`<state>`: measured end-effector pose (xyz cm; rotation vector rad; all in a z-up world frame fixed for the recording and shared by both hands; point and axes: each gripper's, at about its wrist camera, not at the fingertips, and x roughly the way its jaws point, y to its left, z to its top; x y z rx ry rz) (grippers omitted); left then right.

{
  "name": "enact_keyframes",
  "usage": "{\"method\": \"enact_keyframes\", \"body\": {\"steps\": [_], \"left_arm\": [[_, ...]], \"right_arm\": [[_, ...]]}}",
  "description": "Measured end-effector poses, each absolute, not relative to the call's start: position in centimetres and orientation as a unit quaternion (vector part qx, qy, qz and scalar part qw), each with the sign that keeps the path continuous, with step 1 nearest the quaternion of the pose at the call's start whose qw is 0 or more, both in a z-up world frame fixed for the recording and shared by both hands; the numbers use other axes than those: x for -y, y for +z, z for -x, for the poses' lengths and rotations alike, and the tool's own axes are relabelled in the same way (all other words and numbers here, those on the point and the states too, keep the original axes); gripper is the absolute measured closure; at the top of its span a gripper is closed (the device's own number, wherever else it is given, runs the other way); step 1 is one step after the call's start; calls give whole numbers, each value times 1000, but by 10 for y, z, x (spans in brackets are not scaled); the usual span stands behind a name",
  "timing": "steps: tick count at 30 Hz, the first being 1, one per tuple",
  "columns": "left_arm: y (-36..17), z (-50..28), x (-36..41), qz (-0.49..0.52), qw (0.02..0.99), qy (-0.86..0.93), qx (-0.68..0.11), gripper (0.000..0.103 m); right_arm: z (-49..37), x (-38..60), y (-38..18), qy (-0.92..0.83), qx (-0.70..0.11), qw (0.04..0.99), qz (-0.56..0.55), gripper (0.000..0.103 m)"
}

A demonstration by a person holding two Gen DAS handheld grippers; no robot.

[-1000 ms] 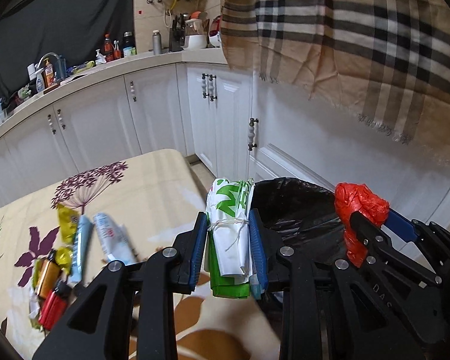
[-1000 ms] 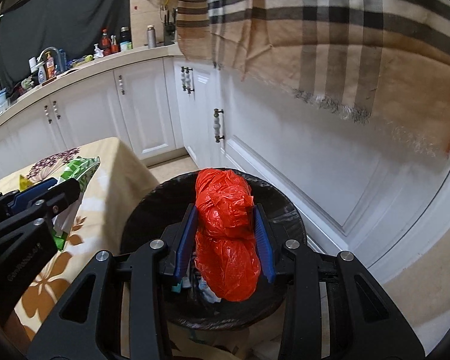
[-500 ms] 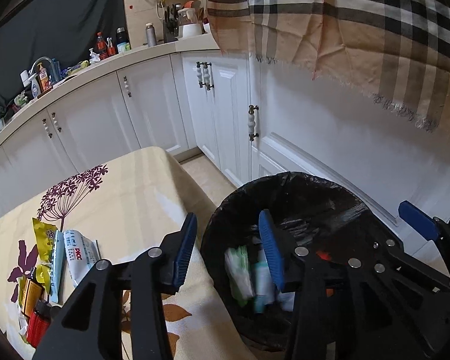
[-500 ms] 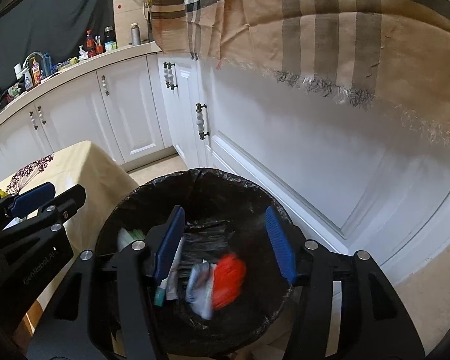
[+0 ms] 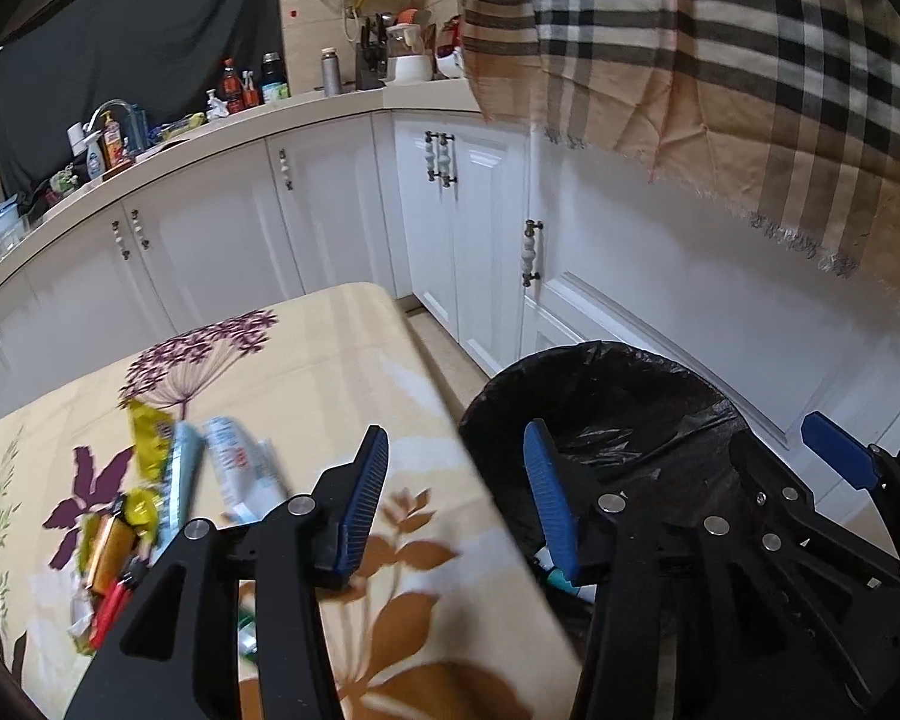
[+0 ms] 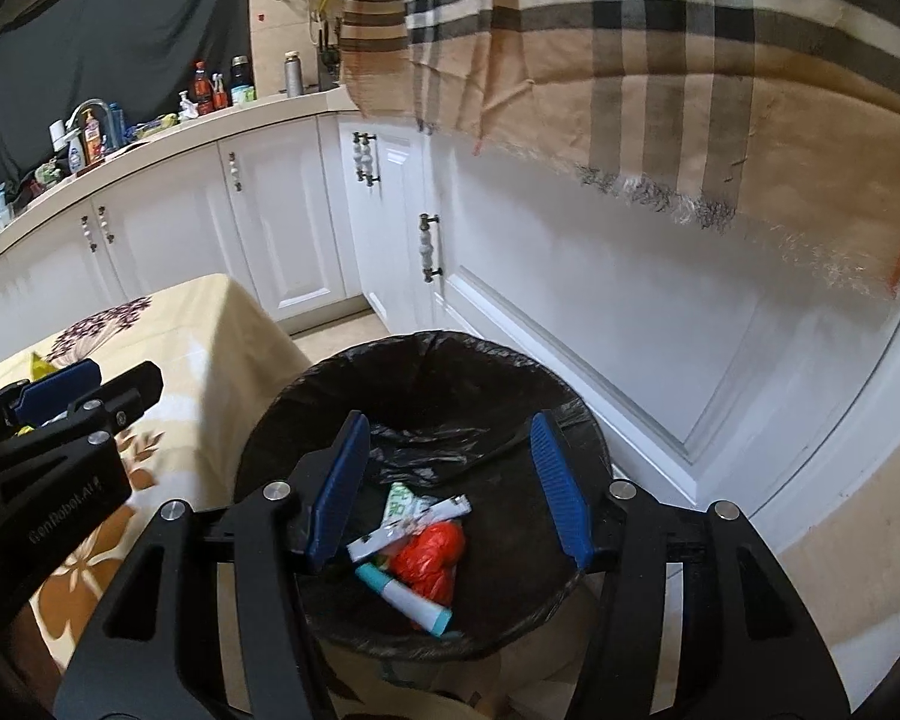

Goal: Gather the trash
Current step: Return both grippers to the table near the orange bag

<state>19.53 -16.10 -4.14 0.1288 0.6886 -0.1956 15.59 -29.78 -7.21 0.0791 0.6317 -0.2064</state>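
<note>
A bin with a black liner (image 6: 426,339) stands on the floor beside the table. At its bottom lie a crumpled red bag (image 6: 429,552), a green-and-white wrapper (image 6: 402,501), a white sachet (image 6: 414,525) and a white tube with a teal cap (image 6: 411,597). My right gripper (image 6: 450,420) hangs open over the bin, nothing between its blue pads. My left gripper (image 5: 457,435) is over the table edge next to the bin (image 5: 600,360); its jaws are opening and are empty. On the table lie a yellow packet (image 5: 150,438), a white tube (image 5: 240,468) and lighters (image 5: 108,570).
The table (image 5: 330,360) wears a cream floral cloth. White cabinets (image 5: 330,198) run behind it under a counter crowded with bottles (image 5: 234,84). A plaid cloth (image 5: 720,60) hangs at the upper right. Tiled floor (image 6: 330,327) shows between table and cabinets.
A second ago the left gripper held the green-and-white wrapper and the right held the red bag. Both jaws have opened and both items now lie in the bin.
</note>
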Motion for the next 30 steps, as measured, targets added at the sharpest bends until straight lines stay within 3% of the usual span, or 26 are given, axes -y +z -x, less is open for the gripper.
{"method": "enact_keyframes", "body": {"steps": [30], "left_arm": [[-38, -76, -37, -10, 941, 46, -334, 51]], "right_arm": [[-71, 139, -69, 45, -330, 943, 8, 49]]}}
